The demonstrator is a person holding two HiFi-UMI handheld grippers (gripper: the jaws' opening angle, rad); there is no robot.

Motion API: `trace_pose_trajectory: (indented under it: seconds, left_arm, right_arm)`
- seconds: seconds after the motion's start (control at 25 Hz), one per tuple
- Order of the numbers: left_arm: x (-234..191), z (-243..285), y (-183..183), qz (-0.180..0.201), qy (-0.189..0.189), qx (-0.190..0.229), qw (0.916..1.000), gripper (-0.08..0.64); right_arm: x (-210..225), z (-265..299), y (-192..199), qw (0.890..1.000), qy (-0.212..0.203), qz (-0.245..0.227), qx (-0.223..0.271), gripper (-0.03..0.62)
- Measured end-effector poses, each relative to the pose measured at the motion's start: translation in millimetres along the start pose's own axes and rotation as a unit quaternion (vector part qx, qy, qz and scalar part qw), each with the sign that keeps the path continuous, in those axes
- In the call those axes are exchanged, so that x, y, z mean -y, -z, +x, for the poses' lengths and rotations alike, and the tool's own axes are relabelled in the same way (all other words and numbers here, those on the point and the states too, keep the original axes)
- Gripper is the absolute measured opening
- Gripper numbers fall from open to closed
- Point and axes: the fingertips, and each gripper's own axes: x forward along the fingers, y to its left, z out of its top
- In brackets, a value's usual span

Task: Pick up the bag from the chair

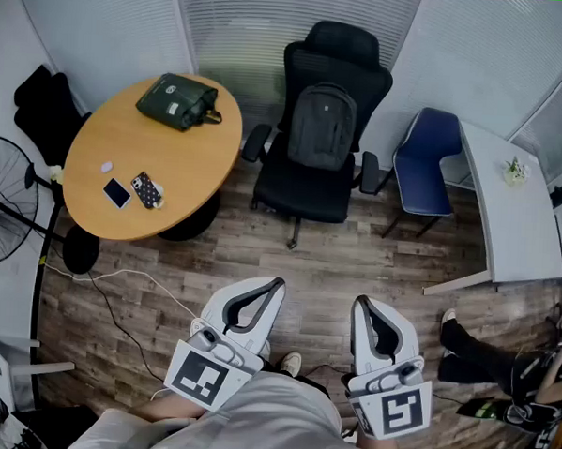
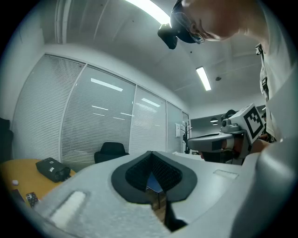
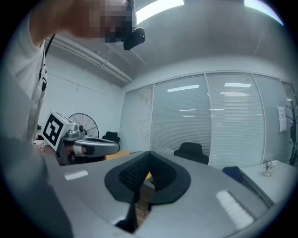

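Note:
A grey backpack (image 1: 321, 127) leans upright against the back of a black office chair (image 1: 306, 187) at the far middle of the head view. Both grippers are low and near me, well short of the chair. My left gripper (image 1: 276, 284) is shut with nothing in it, its tips pointing at the chair. My right gripper (image 1: 362, 303) is likewise shut and empty. In the left gripper view the jaws (image 2: 151, 154) meet at the tip, and the chair (image 2: 111, 149) shows far off. The right gripper view shows the same closed tips (image 3: 149, 153) and the chair (image 3: 192, 151).
A round wooden table (image 1: 185, 181) at the left carries a dark green bag (image 1: 179, 101) and two phones (image 1: 116, 192). A blue chair (image 1: 427, 161) and a white desk (image 1: 516, 212) stand at the right. A fan (image 1: 0, 199), a floor cable (image 1: 118, 285) and a person's legs (image 1: 472, 351) lie near.

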Motion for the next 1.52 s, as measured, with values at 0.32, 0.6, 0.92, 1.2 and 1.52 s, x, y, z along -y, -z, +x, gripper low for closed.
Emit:
trace_pose_trajectory:
  seconds: [0.32,0.6,0.92,1.2,1.52]
  left_arm:
    - [9,-29,-7,-0.005,0.009,0.011,0.9999,0.003]
    - [-10,-33,-13,-0.004,0.002,0.015,0.9999,0.003]
    - [-19,-2,-12,-0.001,0.002,0.015,0.9999,0.003]
    - [-26,49,-14,0.004,0.001,0.014,0.9999,0.003]
    - [-28,107,-9,0.002,0.005,-0.001,1.0000,0.003]
  right_arm:
    - [-28,-12,-15,1.000,-0.001,-0.007,0.020,0.003]
    - [-37,5,-17,1.000,-0.006,-0.011,0.023,0.003]
    - [-10,26,-8,1.000,-0.009,-0.001,0.024,0.003]
    - [32,51,-6,1.000,-0.015,-0.009,0.020,0.003]
    - [86,73,-1,1.000,-0.018,-0.005,0.023,0.003]
